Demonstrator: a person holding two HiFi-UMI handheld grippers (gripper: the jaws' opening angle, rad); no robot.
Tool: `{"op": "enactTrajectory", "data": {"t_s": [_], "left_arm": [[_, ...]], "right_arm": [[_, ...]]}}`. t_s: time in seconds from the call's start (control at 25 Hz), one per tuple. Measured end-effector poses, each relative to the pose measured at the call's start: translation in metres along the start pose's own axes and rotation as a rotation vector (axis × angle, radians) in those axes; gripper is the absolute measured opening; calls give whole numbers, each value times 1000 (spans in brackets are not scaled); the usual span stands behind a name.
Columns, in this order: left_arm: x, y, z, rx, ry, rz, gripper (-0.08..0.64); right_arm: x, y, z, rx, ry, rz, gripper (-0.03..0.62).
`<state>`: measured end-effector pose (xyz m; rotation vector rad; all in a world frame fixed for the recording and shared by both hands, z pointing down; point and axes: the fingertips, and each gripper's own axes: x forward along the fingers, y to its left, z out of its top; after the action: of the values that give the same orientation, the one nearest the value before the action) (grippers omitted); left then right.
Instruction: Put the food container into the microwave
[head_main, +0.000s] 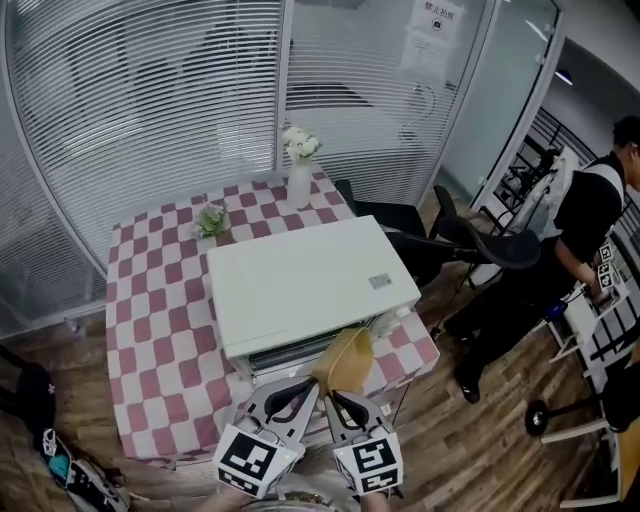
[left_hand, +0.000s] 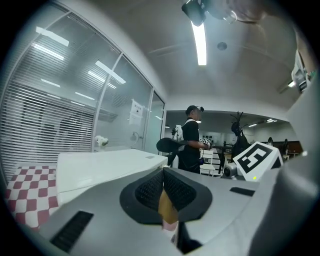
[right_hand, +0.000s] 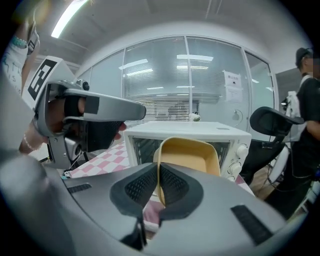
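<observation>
The yellow food container (head_main: 345, 360) hangs tilted in front of the white microwave (head_main: 300, 285), which stands on the pink-checked table (head_main: 150, 300). My right gripper (head_main: 337, 397) is shut on the container's near rim. In the right gripper view the rim (right_hand: 159, 165) runs between the pads and the tub (right_hand: 192, 155) covers part of the microwave's closed glass door (right_hand: 145, 150). My left gripper (head_main: 314, 385) sits just to the left, a little higher, with its jaws together (left_hand: 162, 187). A tan sliver shows below its pads, and I cannot tell what it is.
A white vase of flowers (head_main: 299, 170) and a small plant (head_main: 210, 220) stand on the table behind the microwave. To the right are a black office chair (head_main: 490, 245) and a person (head_main: 590, 230). A bag (head_main: 40, 420) lies on the wooden floor at the left. Glass walls with blinds stand behind.
</observation>
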<state>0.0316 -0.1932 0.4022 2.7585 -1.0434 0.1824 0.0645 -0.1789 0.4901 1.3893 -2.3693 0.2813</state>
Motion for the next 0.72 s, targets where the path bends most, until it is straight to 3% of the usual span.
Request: {"op": "enactTrajectory", "data": {"t_s": [0.16, 0.72], "left_arm": [[-3, 8, -7, -15, 26, -1, 12], [9, 36, -10, -49, 27, 107, 12]], "right_arm": [[11, 2, -6, -26, 50, -2, 6], [52, -5, -22, -120, 153, 104, 6]]}}
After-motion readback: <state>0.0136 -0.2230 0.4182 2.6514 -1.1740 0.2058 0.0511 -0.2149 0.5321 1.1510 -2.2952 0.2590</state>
